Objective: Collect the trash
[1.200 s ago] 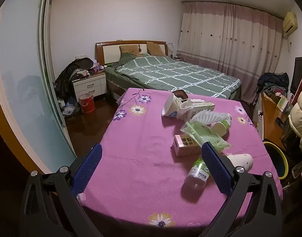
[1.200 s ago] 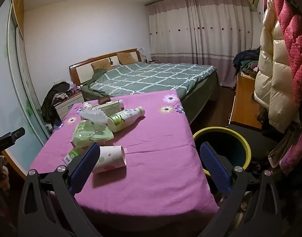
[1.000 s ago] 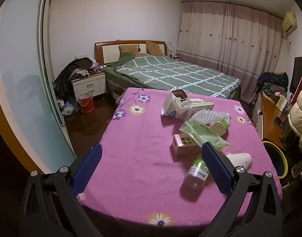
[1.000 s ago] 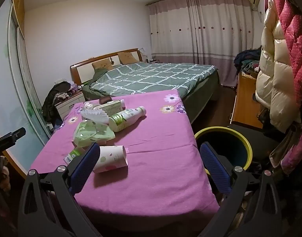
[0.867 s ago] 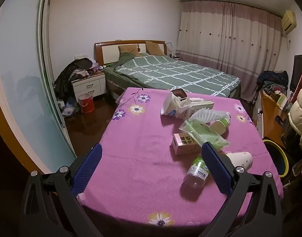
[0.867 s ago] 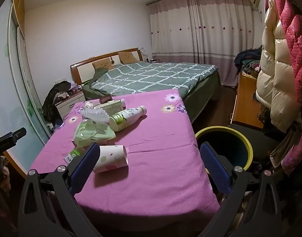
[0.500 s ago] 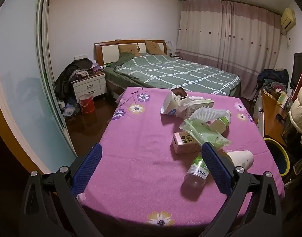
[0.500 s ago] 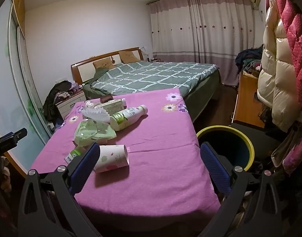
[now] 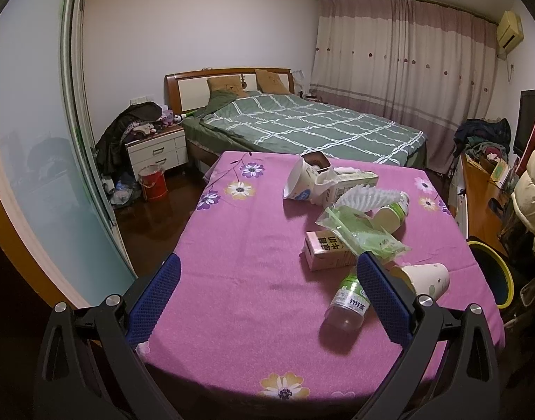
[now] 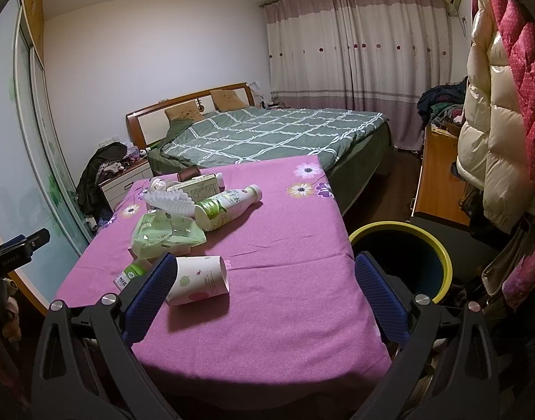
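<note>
Trash lies on a table with a pink flowered cloth [image 9: 239, 262]. In the left wrist view I see a clear plastic bottle [image 9: 347, 302], a paper cup [image 9: 424, 278], a pink carton [image 9: 325, 250], a green wrapper [image 9: 358, 229] and a tipped white cup [image 9: 298, 183]. The right wrist view shows the paper cup [image 10: 199, 280], the green wrapper [image 10: 162, 234] and a white-green bottle [image 10: 229, 206]. A yellow-rimmed bin [image 10: 403, 262] stands right of the table. My left gripper [image 9: 265, 294] is open above the near table edge. My right gripper [image 10: 264, 295] is open and empty, its left finger next to the paper cup.
A bed with a green checked cover [image 9: 302, 126] stands behind the table. A nightstand [image 9: 155, 148] and a red bucket [image 9: 152, 182] are at the left by a sliding glass door [image 9: 40, 157]. Coats [image 10: 498, 122] hang at the right above a wooden cabinet [image 10: 438, 182].
Both views have shifted slightly, as both grippers drift a little. The trash lies as before and both grippers stay open.
</note>
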The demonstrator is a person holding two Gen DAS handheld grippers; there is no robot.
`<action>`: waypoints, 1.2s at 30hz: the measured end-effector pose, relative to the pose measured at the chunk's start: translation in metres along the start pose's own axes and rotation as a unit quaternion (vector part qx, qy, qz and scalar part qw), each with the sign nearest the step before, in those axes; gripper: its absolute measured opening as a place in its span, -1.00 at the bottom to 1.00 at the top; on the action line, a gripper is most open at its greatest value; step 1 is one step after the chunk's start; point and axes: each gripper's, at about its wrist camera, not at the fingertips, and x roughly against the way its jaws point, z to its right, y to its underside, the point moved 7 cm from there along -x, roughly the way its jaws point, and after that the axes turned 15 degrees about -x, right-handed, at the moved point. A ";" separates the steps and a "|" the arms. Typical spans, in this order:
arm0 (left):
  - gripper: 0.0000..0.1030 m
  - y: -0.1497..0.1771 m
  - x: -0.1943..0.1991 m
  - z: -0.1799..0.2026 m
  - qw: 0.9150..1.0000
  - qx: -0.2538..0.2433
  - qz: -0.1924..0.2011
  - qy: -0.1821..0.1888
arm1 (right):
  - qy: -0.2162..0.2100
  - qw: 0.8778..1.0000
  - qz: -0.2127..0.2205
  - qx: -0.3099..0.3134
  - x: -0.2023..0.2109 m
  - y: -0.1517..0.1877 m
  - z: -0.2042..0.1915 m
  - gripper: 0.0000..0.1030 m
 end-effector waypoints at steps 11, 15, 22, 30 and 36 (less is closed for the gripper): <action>0.93 0.000 0.000 -0.001 1.000 0.000 0.000 -0.001 | 0.000 1.000 -0.001 0.000 0.000 0.001 0.001 0.88; 0.93 -0.001 0.003 -0.002 1.000 -0.001 0.001 0.000 | 0.000 1.000 -0.002 -0.001 -0.001 0.001 0.001 0.88; 0.93 -0.001 0.003 -0.002 1.000 -0.001 0.000 -0.001 | -0.001 1.000 -0.002 -0.001 -0.001 0.001 0.001 0.88; 0.93 -0.001 0.003 -0.001 1.000 -0.001 0.000 -0.001 | 0.000 1.000 -0.002 0.000 -0.002 0.002 0.001 0.88; 0.93 -0.001 0.003 -0.001 1.000 -0.001 0.001 -0.001 | 0.000 1.000 -0.003 -0.001 -0.001 0.001 0.001 0.88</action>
